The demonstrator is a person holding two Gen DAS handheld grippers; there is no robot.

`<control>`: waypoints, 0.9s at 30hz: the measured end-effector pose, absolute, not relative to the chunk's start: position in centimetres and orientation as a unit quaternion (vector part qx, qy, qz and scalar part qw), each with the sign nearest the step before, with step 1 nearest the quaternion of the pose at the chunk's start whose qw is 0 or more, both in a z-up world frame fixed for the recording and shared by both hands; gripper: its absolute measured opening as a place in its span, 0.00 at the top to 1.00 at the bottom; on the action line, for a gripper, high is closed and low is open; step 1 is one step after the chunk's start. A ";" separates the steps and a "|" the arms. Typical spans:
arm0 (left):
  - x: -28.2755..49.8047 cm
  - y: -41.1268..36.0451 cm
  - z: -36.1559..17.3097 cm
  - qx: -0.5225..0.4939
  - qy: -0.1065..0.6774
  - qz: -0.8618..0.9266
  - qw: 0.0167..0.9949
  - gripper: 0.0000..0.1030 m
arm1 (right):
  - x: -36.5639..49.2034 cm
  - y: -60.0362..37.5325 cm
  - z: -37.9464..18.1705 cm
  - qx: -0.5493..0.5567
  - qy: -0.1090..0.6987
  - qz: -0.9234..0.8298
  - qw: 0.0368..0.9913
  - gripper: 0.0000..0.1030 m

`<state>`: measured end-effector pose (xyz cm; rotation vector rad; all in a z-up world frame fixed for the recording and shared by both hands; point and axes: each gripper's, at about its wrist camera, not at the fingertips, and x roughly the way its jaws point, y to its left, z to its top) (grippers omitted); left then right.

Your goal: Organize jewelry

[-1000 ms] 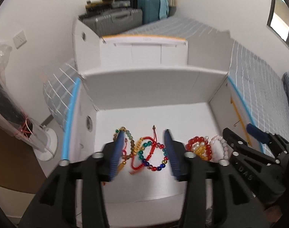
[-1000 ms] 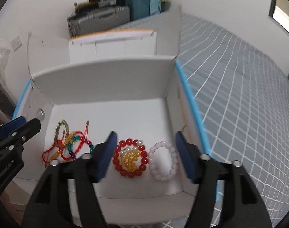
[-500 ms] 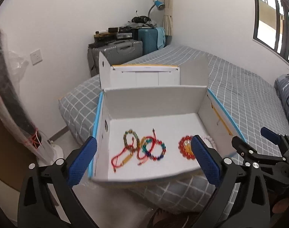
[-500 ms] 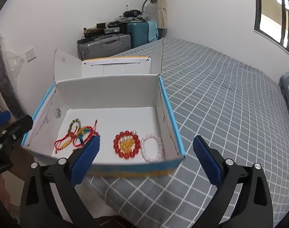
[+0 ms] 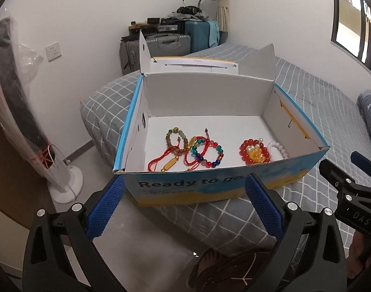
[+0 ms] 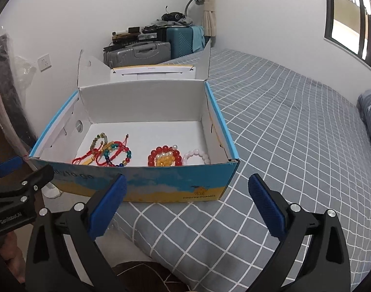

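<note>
An open cardboard box (image 5: 209, 185) (image 6: 161, 182) sits on the corner of a bed. Inside on the left lies a tangle of bead bracelets and red cord (image 5: 192, 152) (image 6: 107, 154). To its right lies a red bead bracelet around yellow and white beads (image 5: 254, 152) (image 6: 164, 157), then a pale pink bead bracelet (image 5: 279, 147) (image 6: 197, 155). My left gripper (image 5: 184, 199) hangs open in front of the box's near wall, holding nothing. My right gripper (image 6: 185, 199) is open too, also short of the box and empty.
The grey checked bed (image 6: 282, 133) stretches right and back. Suitcases (image 5: 166, 43) stand against the far wall. A wrapped standing fan (image 5: 39, 146) is on the floor at left. A person's shoe (image 5: 234, 265) shows below the grippers.
Both grippers have drawn back out of the box and opened wide, from hovering over the bracelets to standing in front of the near wall. The bracelets lie where they were.
</note>
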<state>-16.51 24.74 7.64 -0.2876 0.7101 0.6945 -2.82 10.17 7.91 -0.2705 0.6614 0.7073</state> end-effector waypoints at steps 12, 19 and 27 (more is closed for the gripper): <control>-16.7 24.5 7.5 -0.127 0.335 0.338 0.870 0.05 | -2.6 10.0 7.2 -0.127 0.321 0.331 0.878 0.07; -16.4 24.2 7.3 -0.119 0.338 0.328 0.874 0.05 | -2.4 10.0 7.0 -0.128 0.322 0.326 0.880 0.07; -16.3 24.3 7.1 -0.125 0.337 0.337 0.870 0.05 | -2.8 10.4 6.6 -0.137 0.320 0.326 0.879 0.07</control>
